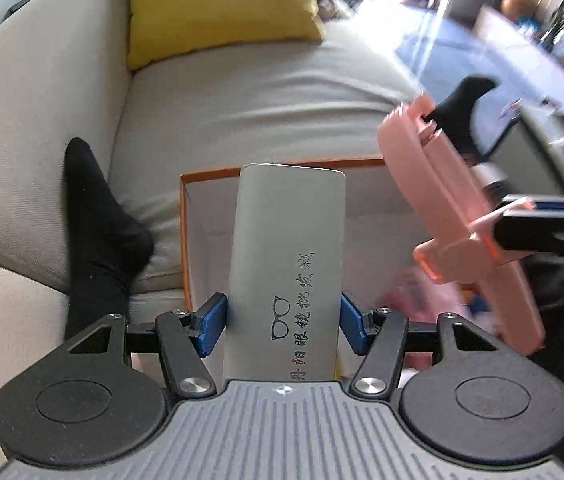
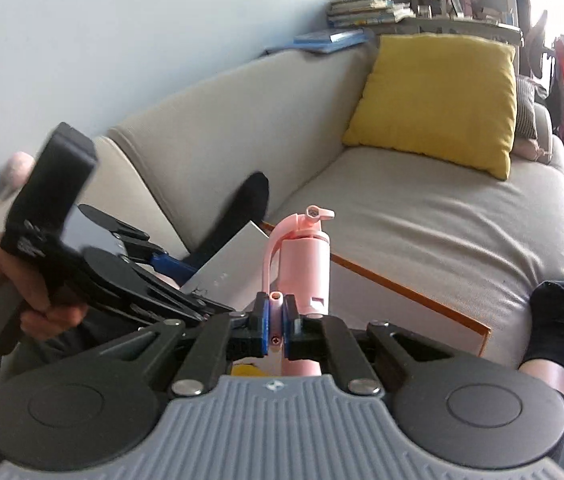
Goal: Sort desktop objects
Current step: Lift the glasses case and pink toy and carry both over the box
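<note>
On a beige sofa (image 2: 422, 208) sits an orange-rimmed box (image 1: 209, 216). The left gripper (image 1: 282, 322) fingers clamp a grey glasses case (image 1: 286, 264) over it; the right gripper (image 2: 276, 322) fingers pinch a pink selfie stick (image 2: 306, 264). Neither looks stowed yet.

- glasses case (image 1: 286, 264): pale grey w/ black printed characters + a small black glasses outline
- box (image 1: 209, 172): orange rim, white inside
- selfie stick (image 1: 458, 216): light pink all over
- left gripper (image 1: 284, 320): black arms, blue pads, grey ribbed body
- right gripper (image 2: 276, 320): same black, blue pads, grey ribbed body
- sofa (image 2: 422, 208): plain beige/light grey fabric
- cushion (image 2: 438, 100): solid yellow
- socks (image 1: 97, 216): black
- wall (image 2: 121, 40): pale bluish grey
- books (image 2: 330, 38) on sofa back: blue covers
</note>
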### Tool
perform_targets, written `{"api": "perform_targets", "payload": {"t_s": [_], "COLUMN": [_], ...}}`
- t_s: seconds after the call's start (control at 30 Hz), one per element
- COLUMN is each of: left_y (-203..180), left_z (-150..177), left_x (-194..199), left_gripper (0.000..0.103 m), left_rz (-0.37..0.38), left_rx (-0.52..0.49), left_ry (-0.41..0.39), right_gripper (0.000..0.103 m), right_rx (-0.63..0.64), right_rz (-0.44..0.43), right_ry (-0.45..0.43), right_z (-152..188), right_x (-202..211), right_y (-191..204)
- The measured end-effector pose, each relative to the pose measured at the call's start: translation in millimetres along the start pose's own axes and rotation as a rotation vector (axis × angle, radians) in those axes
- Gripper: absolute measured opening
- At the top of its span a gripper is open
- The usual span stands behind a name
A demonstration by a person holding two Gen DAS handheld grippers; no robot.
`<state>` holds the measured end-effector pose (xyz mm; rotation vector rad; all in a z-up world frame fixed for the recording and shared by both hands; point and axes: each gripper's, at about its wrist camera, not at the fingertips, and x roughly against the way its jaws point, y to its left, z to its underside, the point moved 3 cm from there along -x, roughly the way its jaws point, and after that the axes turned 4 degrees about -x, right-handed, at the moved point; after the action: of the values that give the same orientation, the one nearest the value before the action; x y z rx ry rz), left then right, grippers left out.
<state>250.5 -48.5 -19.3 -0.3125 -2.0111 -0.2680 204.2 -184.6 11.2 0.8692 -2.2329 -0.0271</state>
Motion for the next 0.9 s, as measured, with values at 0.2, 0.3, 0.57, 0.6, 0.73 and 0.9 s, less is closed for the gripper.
{"api": "perform_targets", "payload": {"t_s": [0.2, 0.3, 0.57, 0.6, 0.73, 0.9], "left_y": [-11.3, -14.1, -22.1, -23.9, -29.3, -31.1], "left_z": [4.6, 5.1, 7.9, 9.1, 12.7, 14.4], "left_x": [-50.4, -59.7, -80.9, -81.3, -84.3, -82.7], "left_gripper": [0.070, 0.070, 0.070, 0.070, 0.071, 0.068], "left_rz": [-0.095, -0.152, -0.225, -0.237, -0.260, -0.370], "left_rx": [-0.024, -0.042, -0.078, -0.084, -0.126, -0.192], "left_ry": [0.093, 0.104, 0.146, 0.144, 0.148, 0.102], "right_gripper": [0.006, 0.006, 0.006, 0.006, 0.006, 0.006], "right_rx": [-0.040, -0.052, -0.063, -0.062, -0.063, -0.054], "right_rz": [-0.010, -0.015, -0.041, -0.040, -0.038, -0.042], "right_ry": [0.070, 0.091, 0.108, 0.110, 0.121, 0.127], "right_z": [9.5, 13.8, 9.8, 9.6, 8.1, 4.3], "right_x": [-41.1, -52.6, -66.4, -67.6, -73.5, -78.1], "right_y": [-25.3, -33.7, -37.1, -37.3, -37.4, -41.9]}}
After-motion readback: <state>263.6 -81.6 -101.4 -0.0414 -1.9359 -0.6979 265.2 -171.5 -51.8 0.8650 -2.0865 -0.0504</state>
